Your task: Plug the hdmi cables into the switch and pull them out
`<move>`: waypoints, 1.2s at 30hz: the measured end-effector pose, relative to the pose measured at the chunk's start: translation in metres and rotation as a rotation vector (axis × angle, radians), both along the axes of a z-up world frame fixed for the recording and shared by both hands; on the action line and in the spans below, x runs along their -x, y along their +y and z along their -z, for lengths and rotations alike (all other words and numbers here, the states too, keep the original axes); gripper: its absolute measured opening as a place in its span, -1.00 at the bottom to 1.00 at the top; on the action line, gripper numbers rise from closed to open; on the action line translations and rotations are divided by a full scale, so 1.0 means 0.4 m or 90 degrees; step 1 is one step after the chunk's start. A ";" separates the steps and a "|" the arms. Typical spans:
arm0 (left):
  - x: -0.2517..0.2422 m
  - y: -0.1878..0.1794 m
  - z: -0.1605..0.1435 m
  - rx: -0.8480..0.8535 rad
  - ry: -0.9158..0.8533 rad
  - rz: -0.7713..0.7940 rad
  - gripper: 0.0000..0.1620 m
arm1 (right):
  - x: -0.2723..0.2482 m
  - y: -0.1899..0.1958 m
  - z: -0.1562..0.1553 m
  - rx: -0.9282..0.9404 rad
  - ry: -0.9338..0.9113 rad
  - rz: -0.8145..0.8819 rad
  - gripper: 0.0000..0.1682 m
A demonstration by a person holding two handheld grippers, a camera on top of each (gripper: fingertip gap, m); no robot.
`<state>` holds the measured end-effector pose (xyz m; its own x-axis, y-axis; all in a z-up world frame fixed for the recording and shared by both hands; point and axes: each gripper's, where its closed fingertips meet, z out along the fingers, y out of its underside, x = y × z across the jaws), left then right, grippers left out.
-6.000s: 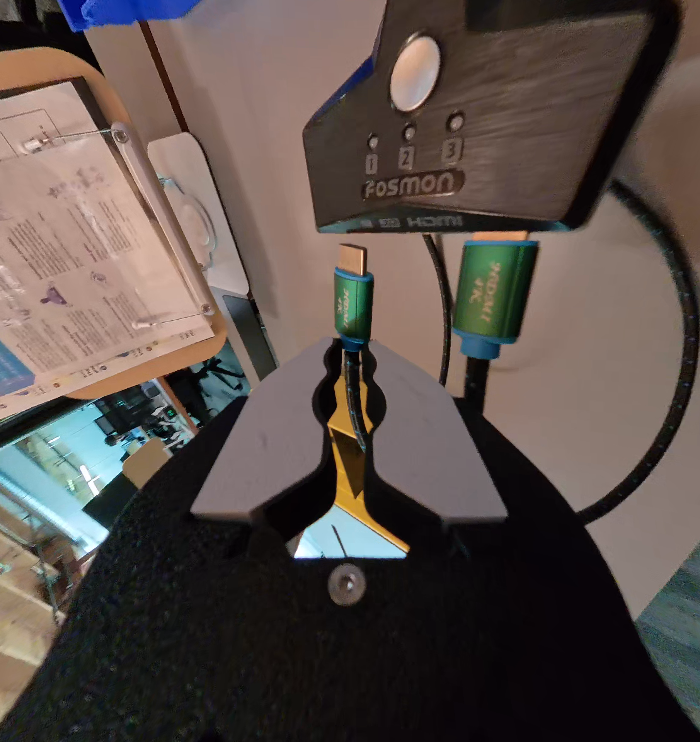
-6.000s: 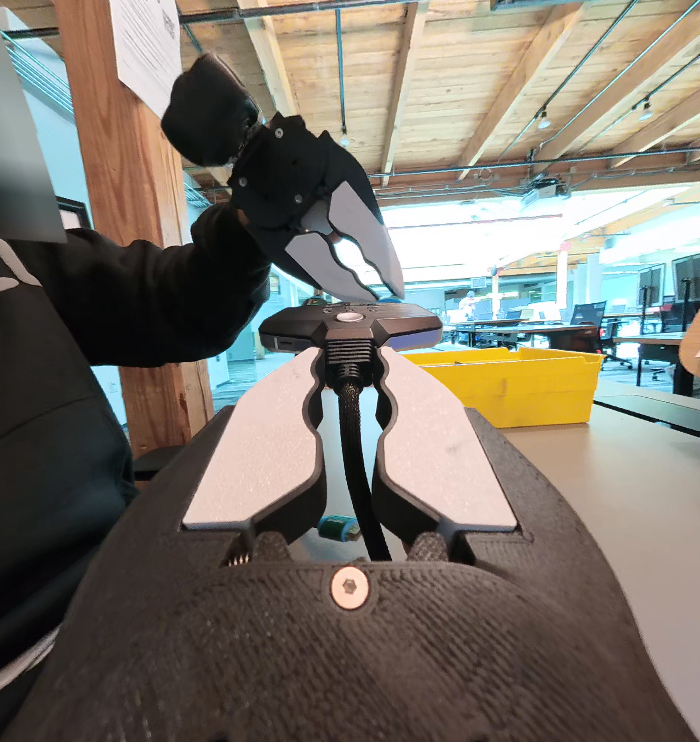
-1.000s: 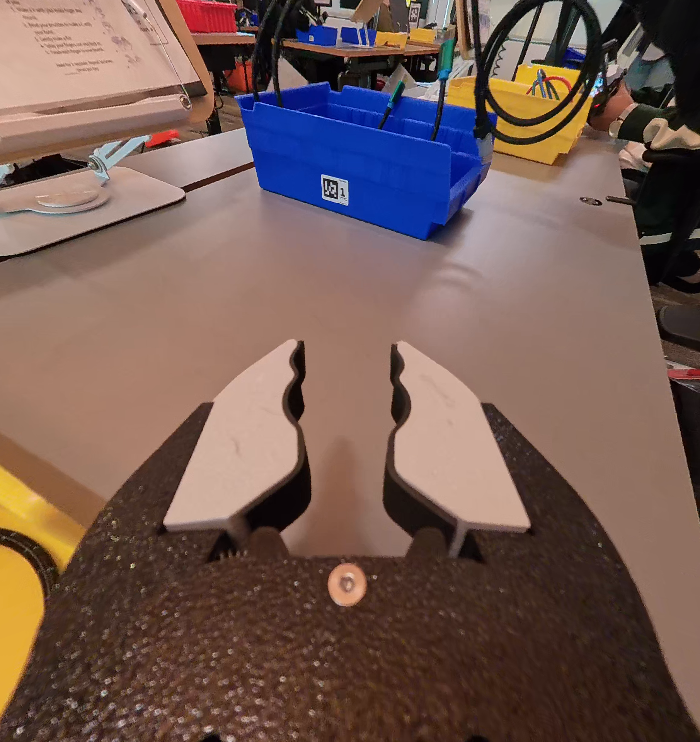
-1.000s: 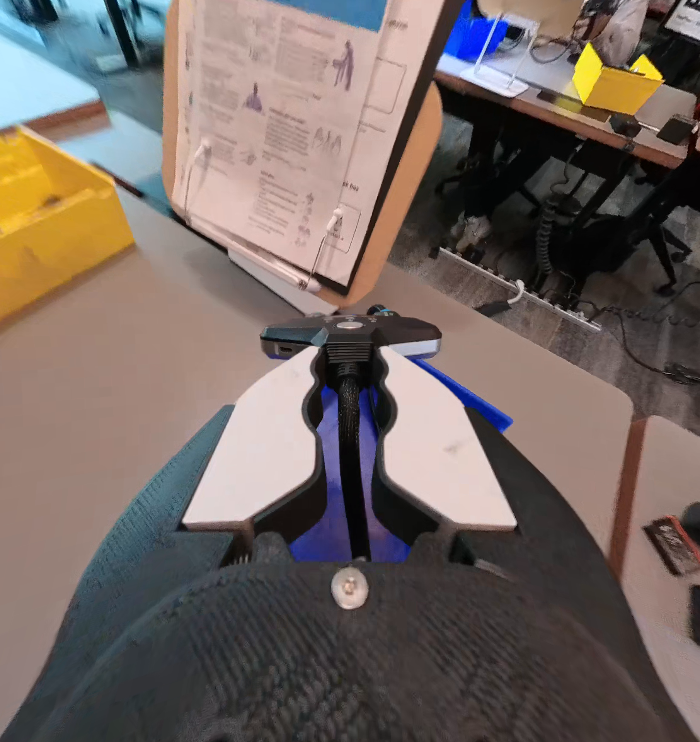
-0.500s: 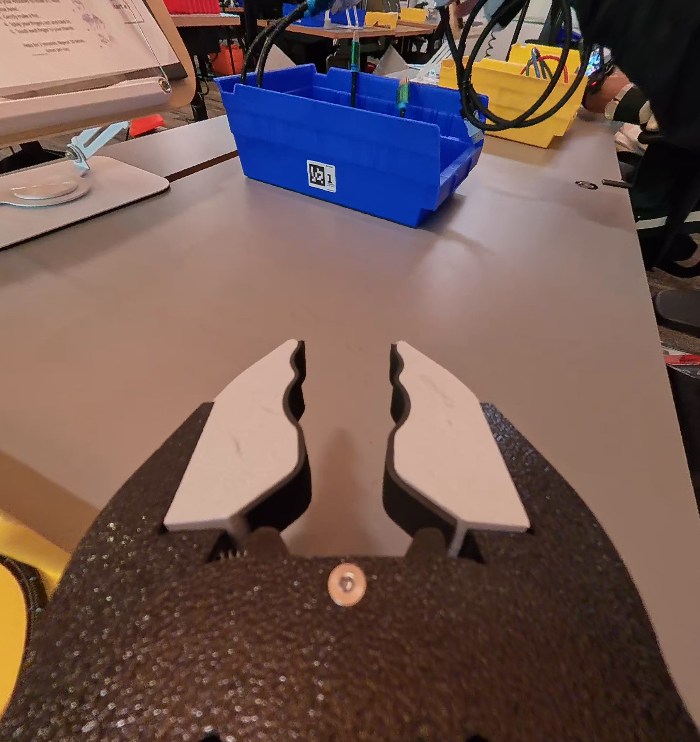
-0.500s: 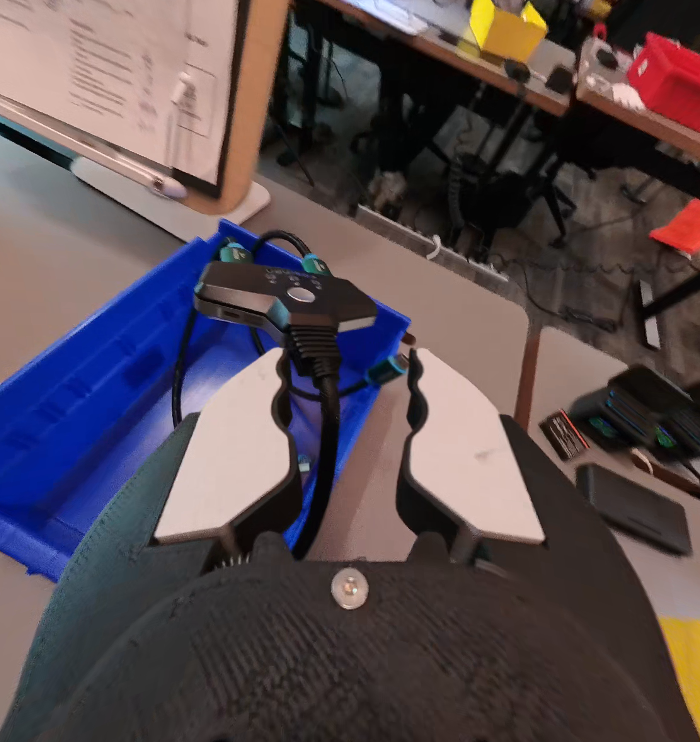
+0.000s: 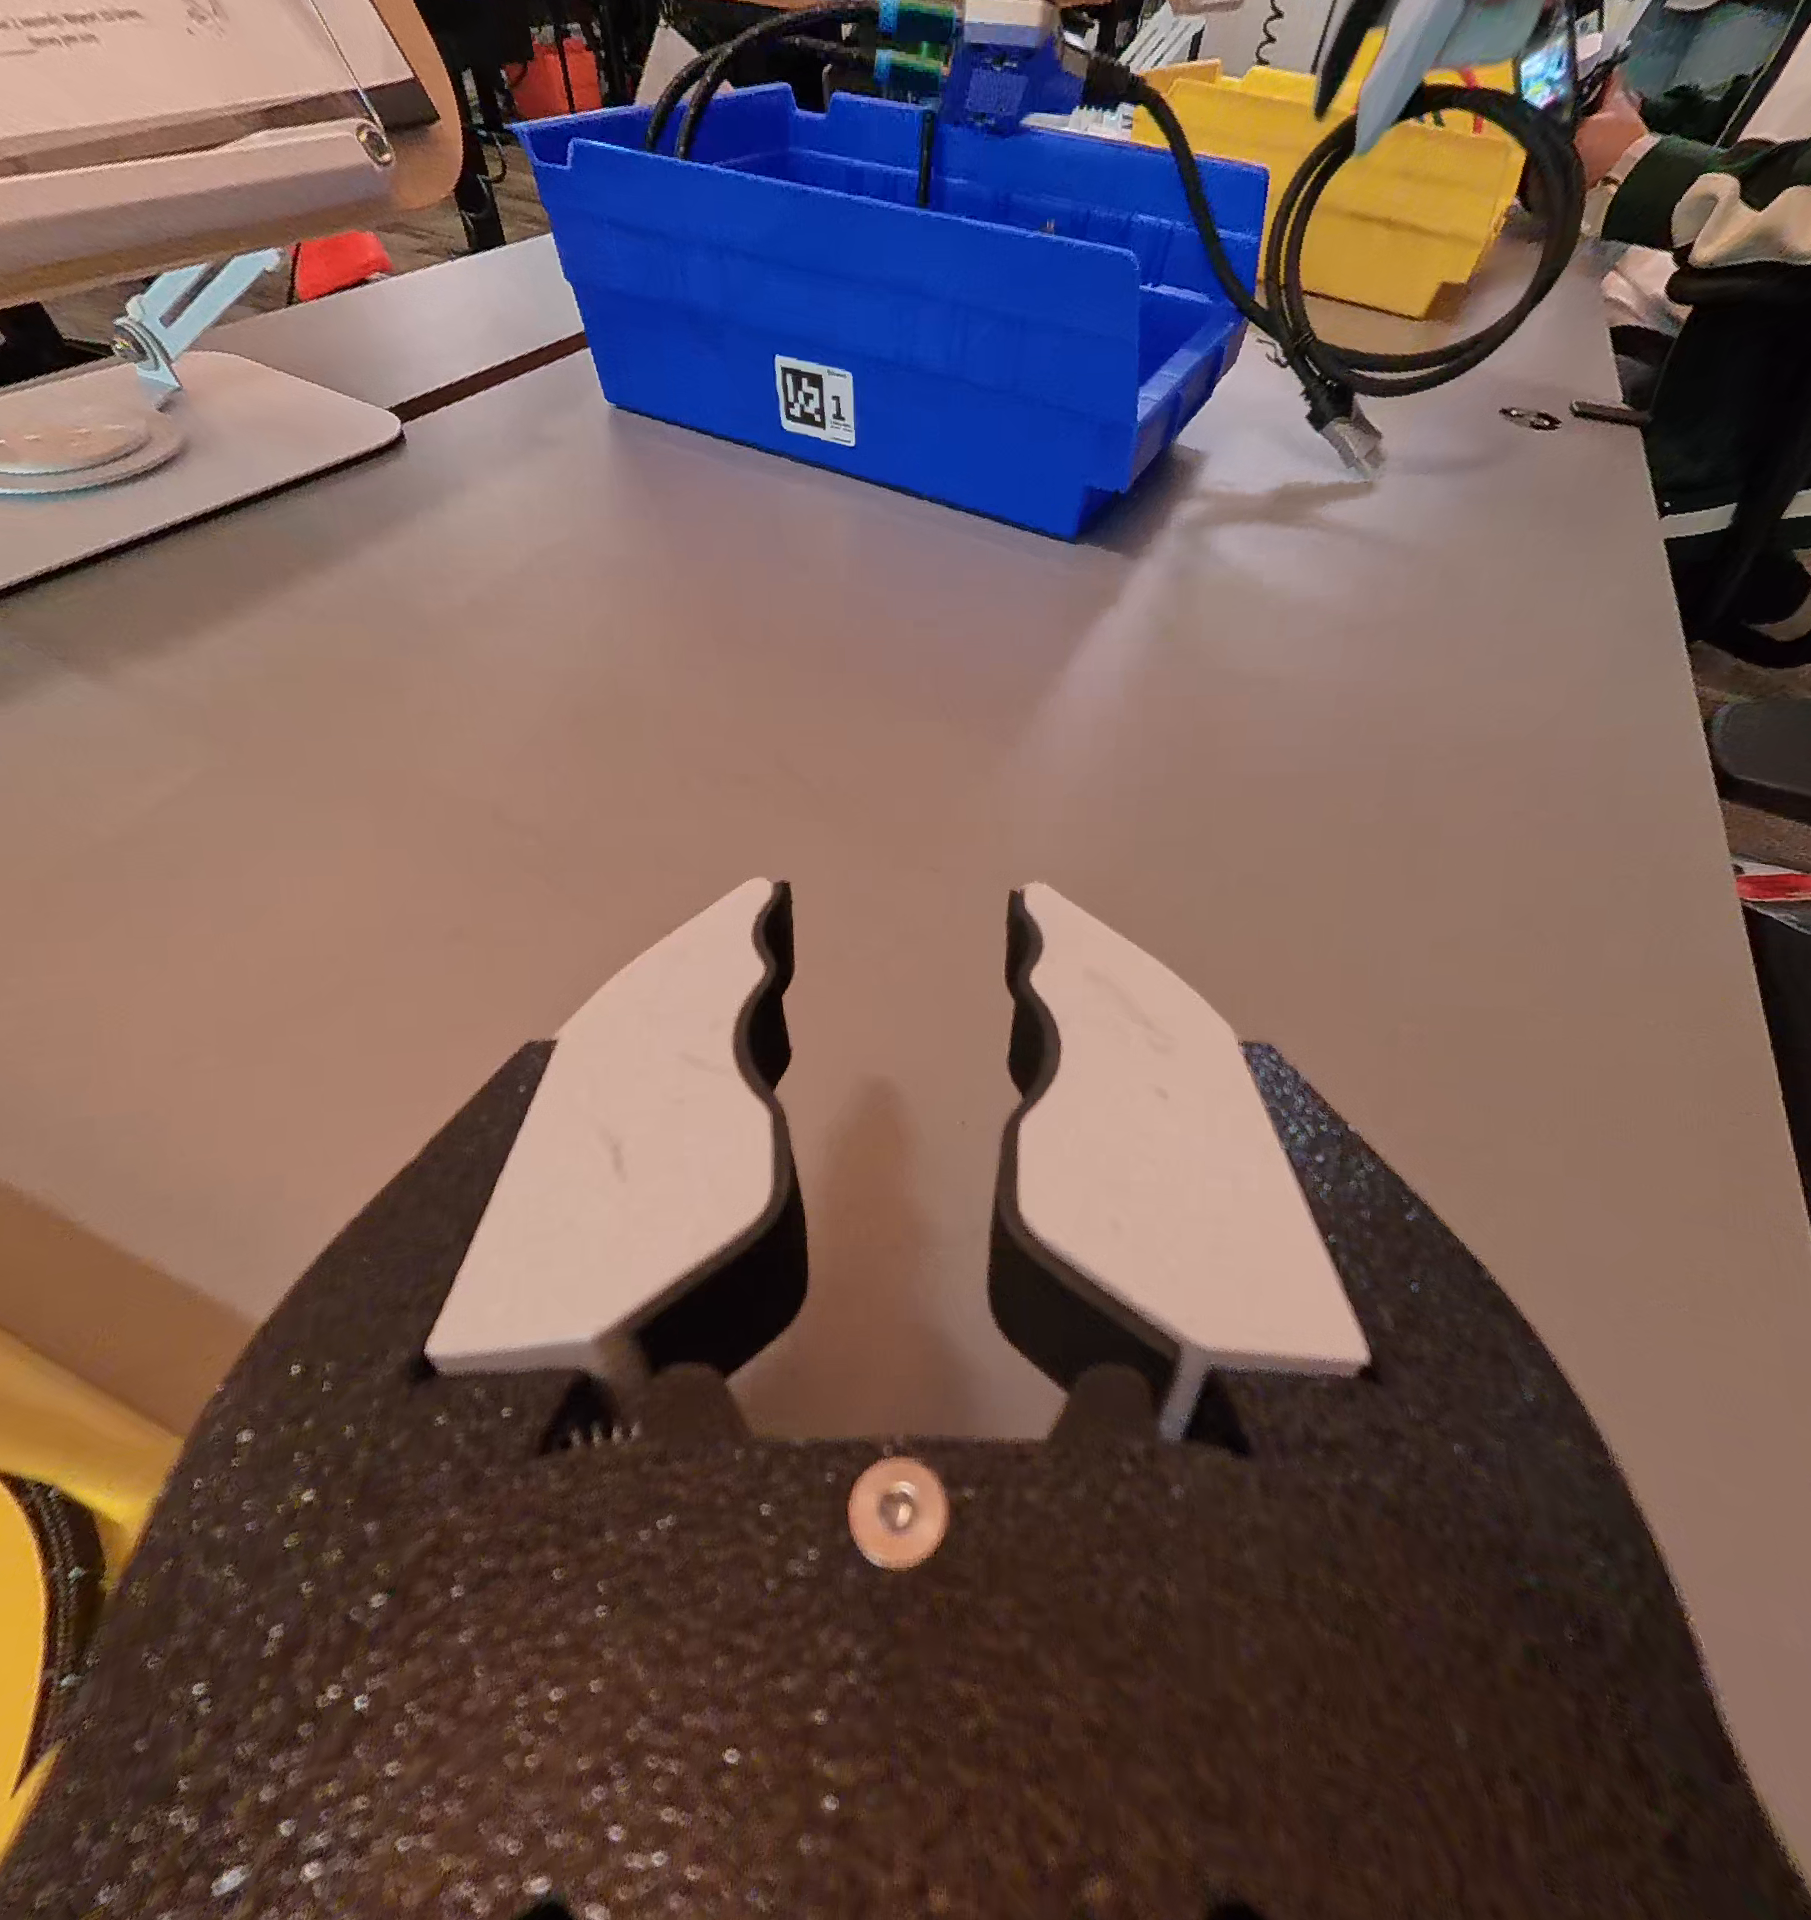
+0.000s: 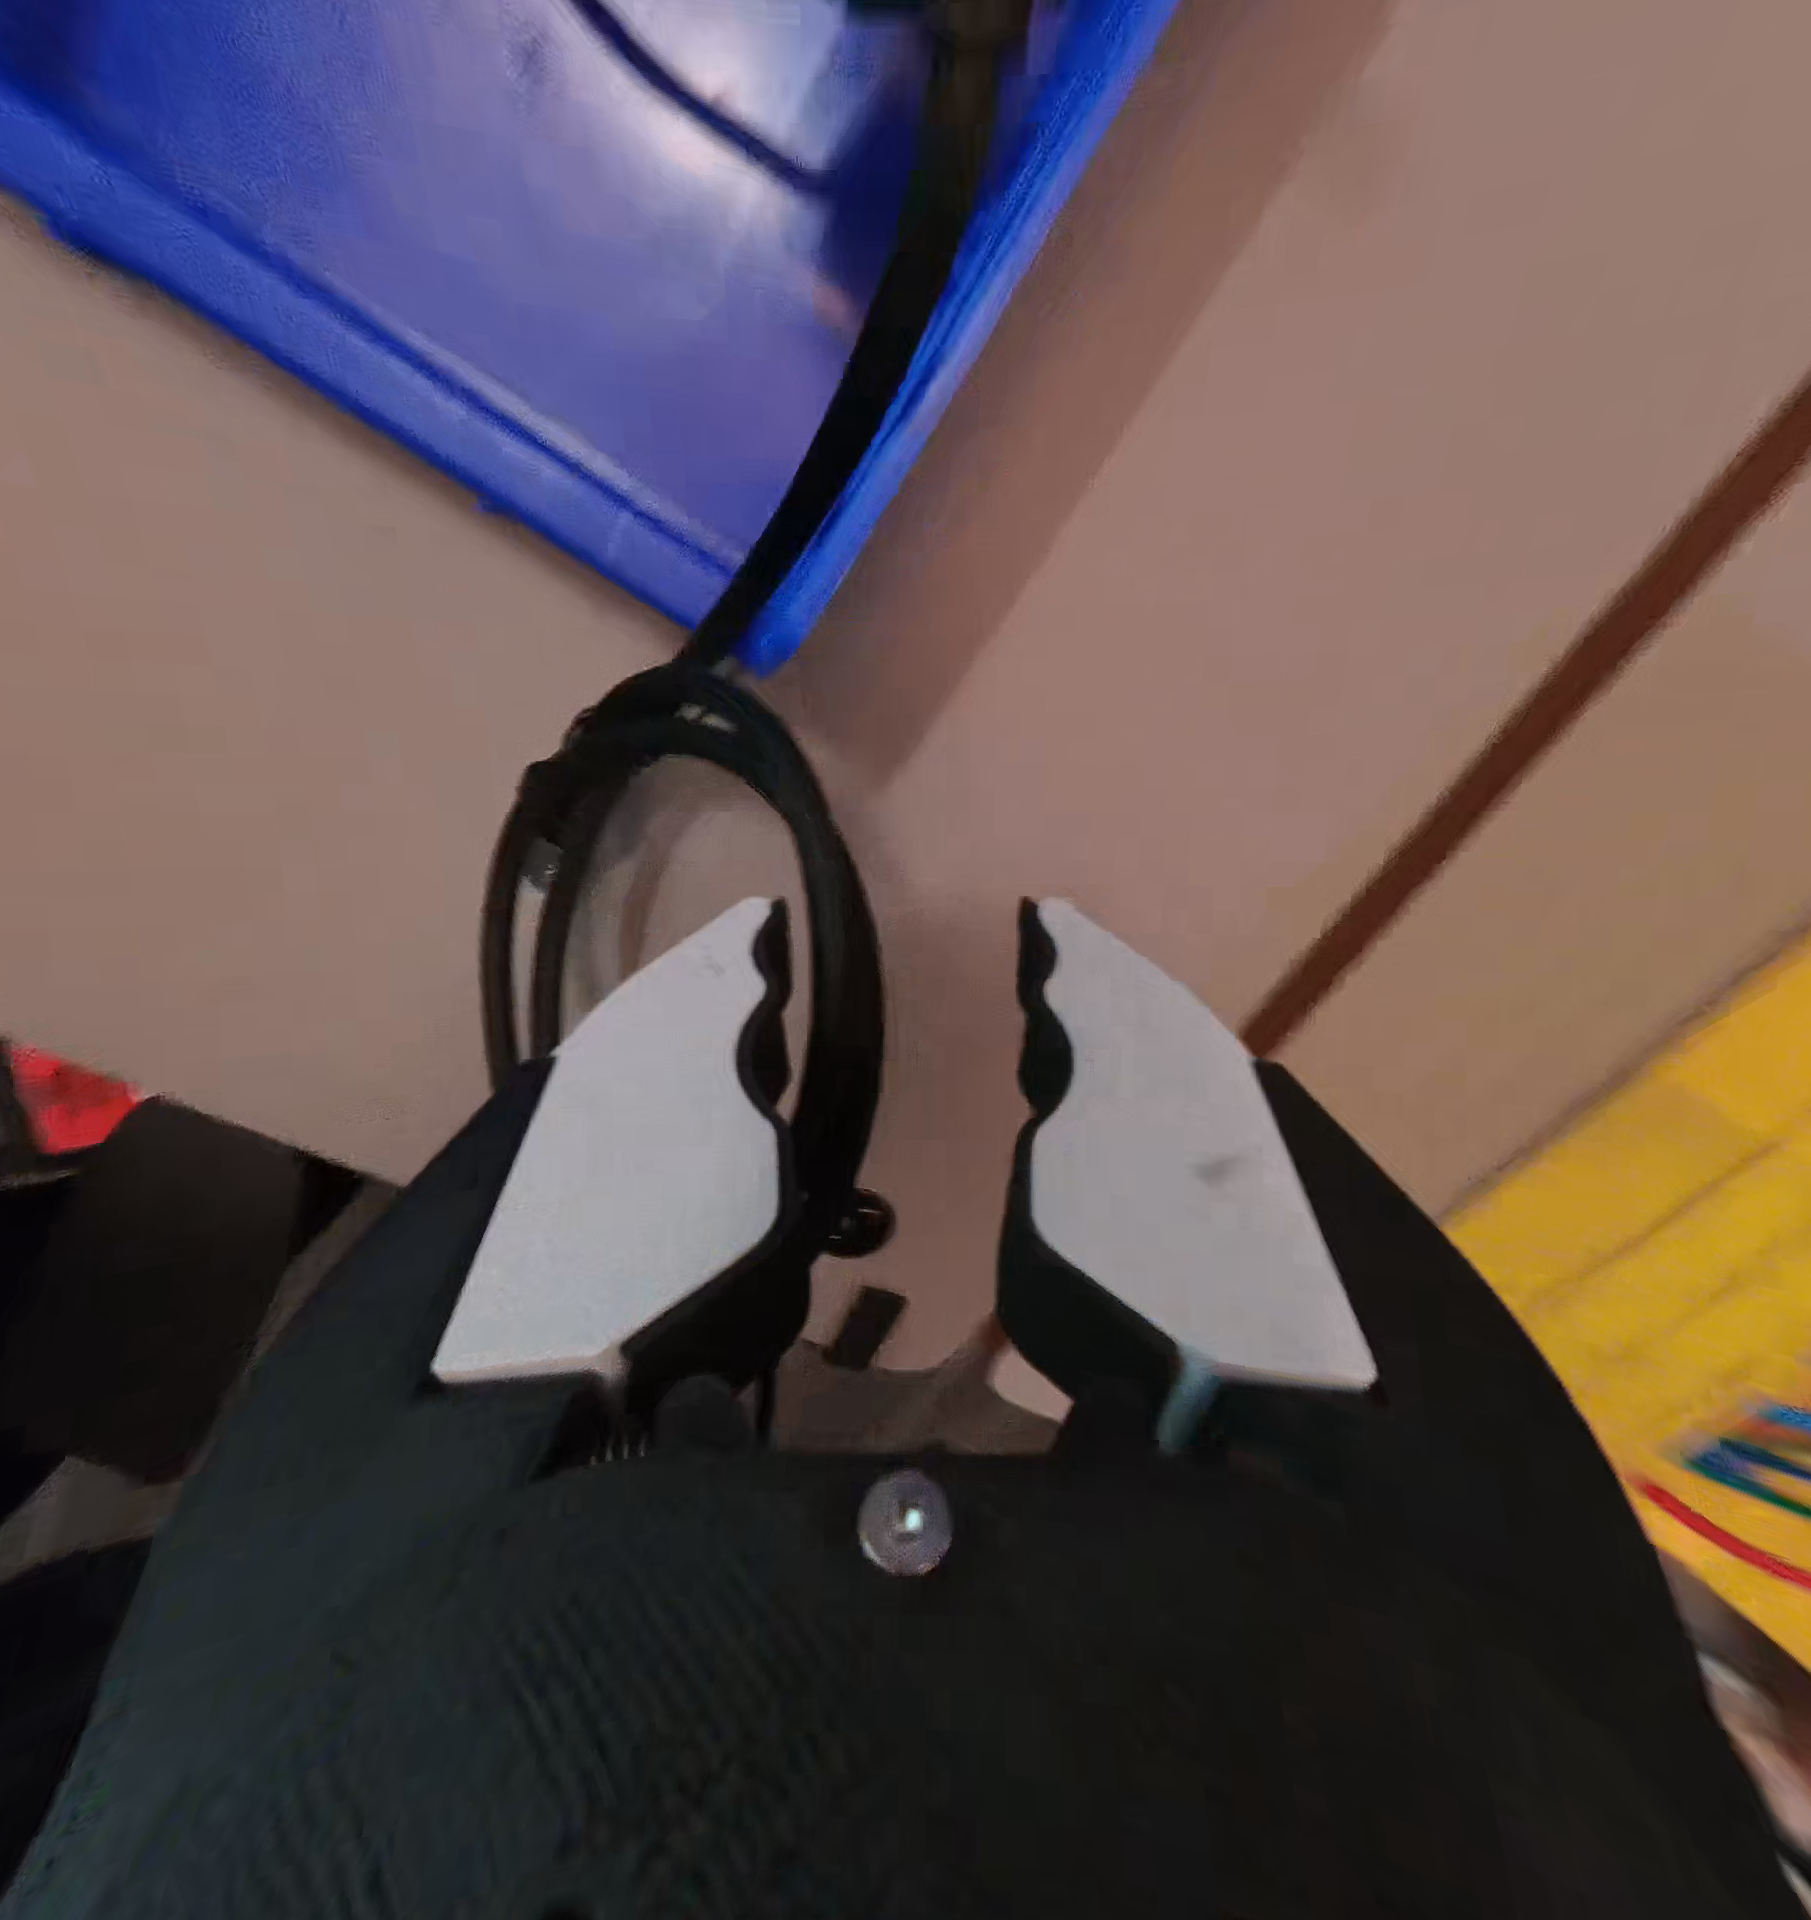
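Grippers first: left gripper sits low-centre in its view, jaws apart w/ nothing between, over bare grey table. Right gripper is likewise spread wide and empty, pointing down at the tabletop; its view is motion-blurred.

Just past the right gripper's left finger, a coiled black cable lies on the table, one strand running up over the corner of the blue bin at top of frame. Yellow bin w/ coloured wires at lower right.

Farther off in the left view, the blue bin stands upper-centre, a marker sticker on its front wall. Green hdmi plugs show above its back rim at the top edge; black cables drop into the bin. The switch itself can't be made out clearly. Coil hangs off the bin's right side onto the table. Document stand upper left, yellow bin upper right.
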<state>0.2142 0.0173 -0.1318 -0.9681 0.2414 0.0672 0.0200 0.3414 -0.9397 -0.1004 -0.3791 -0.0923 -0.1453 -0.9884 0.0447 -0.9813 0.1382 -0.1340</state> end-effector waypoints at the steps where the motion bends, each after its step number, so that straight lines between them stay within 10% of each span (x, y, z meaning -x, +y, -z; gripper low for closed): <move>1: 0.001 0.001 0.000 0.000 -0.001 0.000 -0.52 | 0.006 0.022 0.017 -0.061 -0.030 0.004 -0.45; 6: 0.003 0.002 0.000 0.000 0.000 0.002 -0.53 | 0.020 0.077 0.036 -0.212 -0.135 0.019 -0.89; 20: 0.016 -0.003 0.018 -0.029 -0.019 0.018 -0.55 | -0.258 0.086 -0.185 -0.063 -0.533 0.033 -0.92; 31: 0.020 -0.003 0.021 -0.033 -0.018 0.026 -0.56 | -0.308 -0.046 -0.217 0.467 -0.662 0.154 -0.91; 36: 0.028 -0.002 0.022 -0.034 -0.020 0.034 -0.56 | -0.368 0.003 -0.151 0.482 -0.692 0.104 -0.91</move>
<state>0.2029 0.0166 -0.1405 -0.9557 0.2900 0.0508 0.0690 0.3885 -0.9189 0.0470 -0.3777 -0.0321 -0.5705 -0.7393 0.3576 -0.3071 -0.2117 -0.9278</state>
